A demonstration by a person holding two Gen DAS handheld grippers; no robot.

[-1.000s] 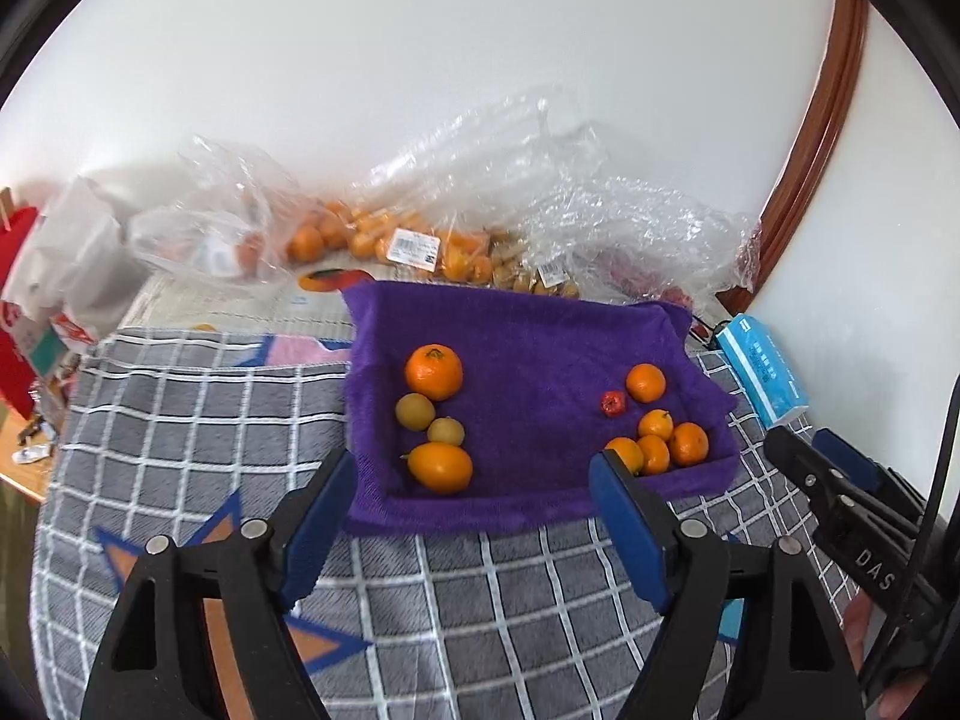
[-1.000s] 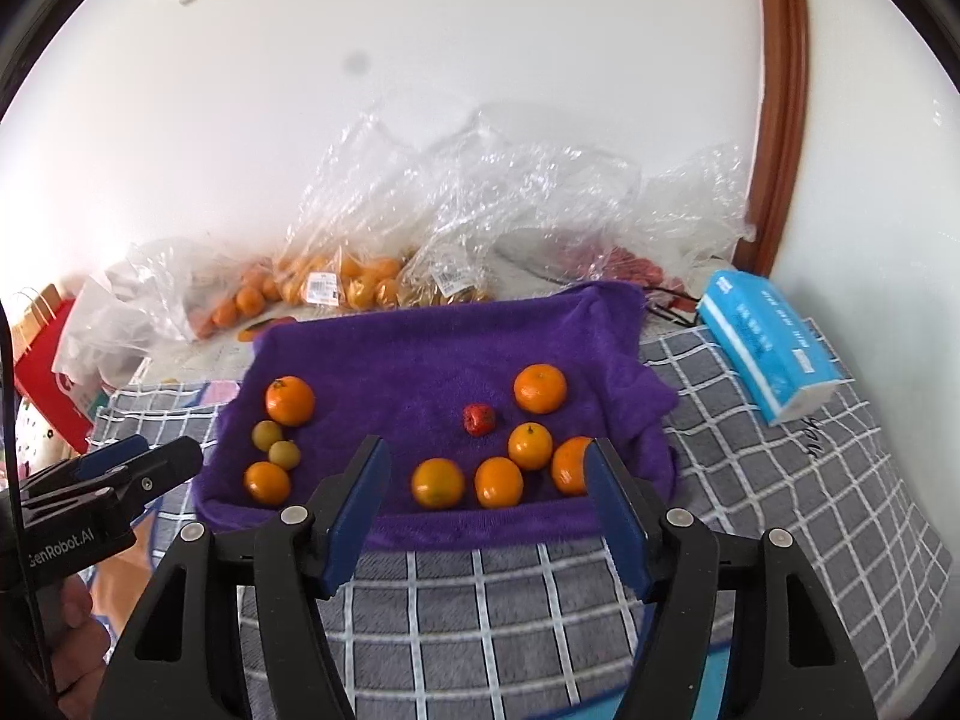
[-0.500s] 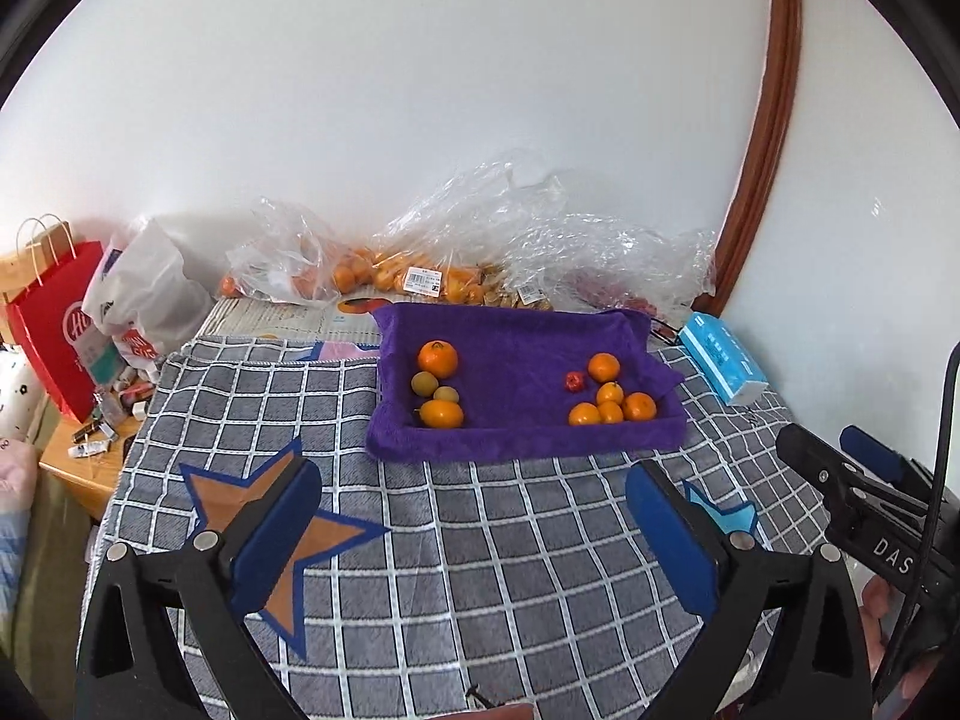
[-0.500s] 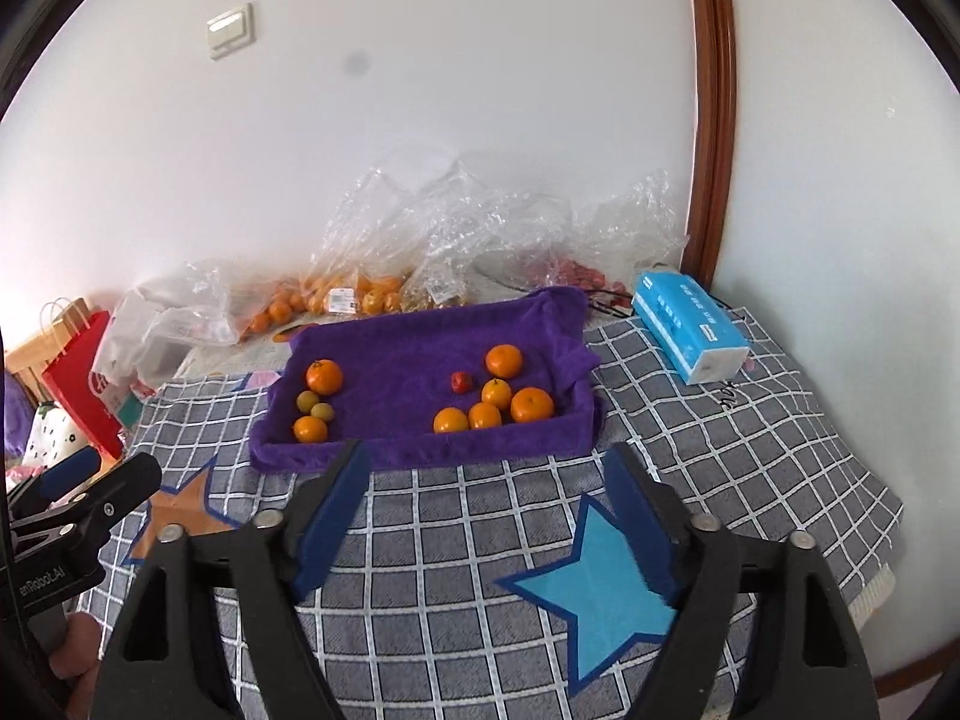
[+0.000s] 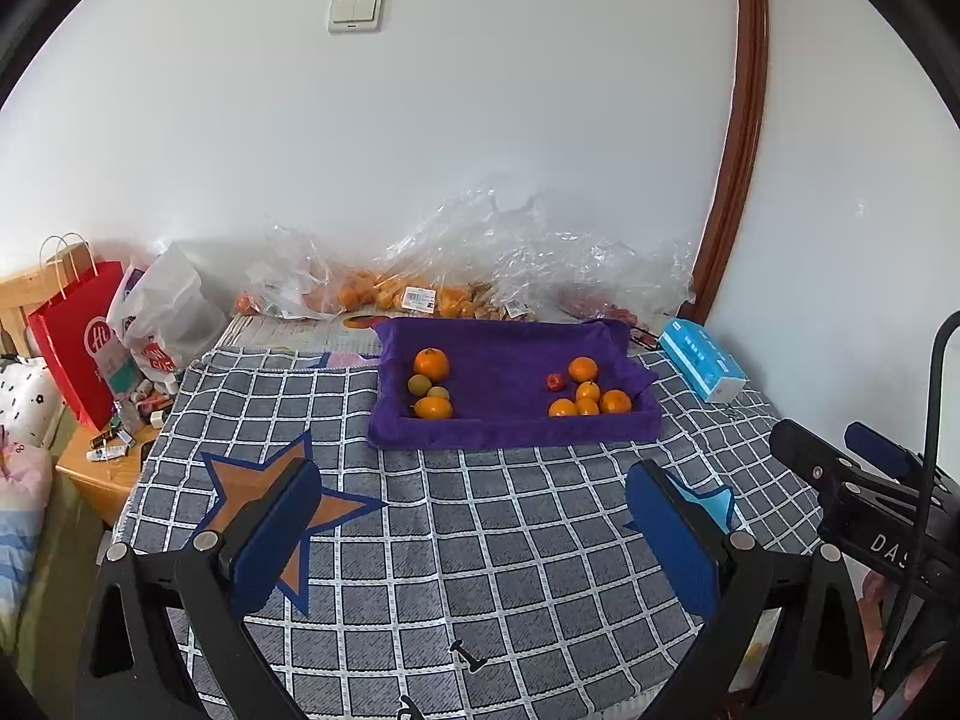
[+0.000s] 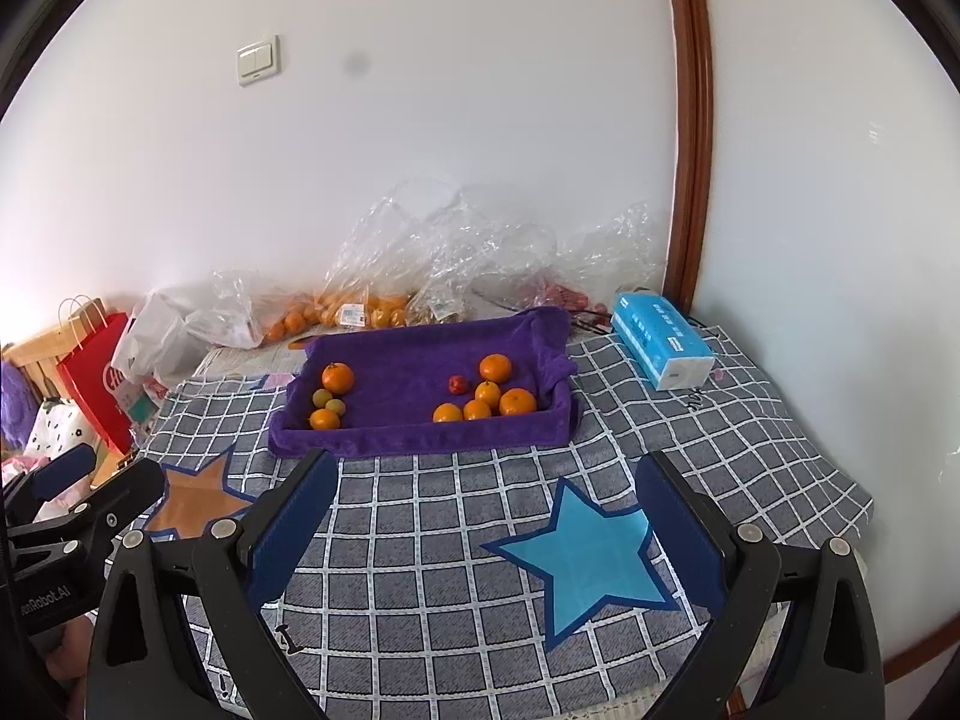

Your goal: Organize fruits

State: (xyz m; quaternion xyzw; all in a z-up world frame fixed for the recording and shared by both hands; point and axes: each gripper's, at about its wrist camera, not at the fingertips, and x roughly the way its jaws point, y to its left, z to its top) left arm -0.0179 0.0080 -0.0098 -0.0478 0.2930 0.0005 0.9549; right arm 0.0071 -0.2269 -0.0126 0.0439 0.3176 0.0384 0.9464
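Both grippers now sit farther back from the purple tray point(image 5: 516, 432) than a second ago, and a little higher. In the earlier left wrist view the tray filled the middle of the picture, its near edge between the blue pads; now it looks small and lies well beyond them, with bare checked cloth point(image 5: 480, 540) between. The left gripper point(image 5: 474, 516) has spread its jaws wider, with nothing between them. The right gripper point(image 6: 486, 510) has just been opening too, also with nothing between its pads. More of the room shows now: a wall switch point(image 5: 355, 11), a red paper bag point(image 5: 78, 342) and a blue star point(image 6: 591, 558) on the cloth.
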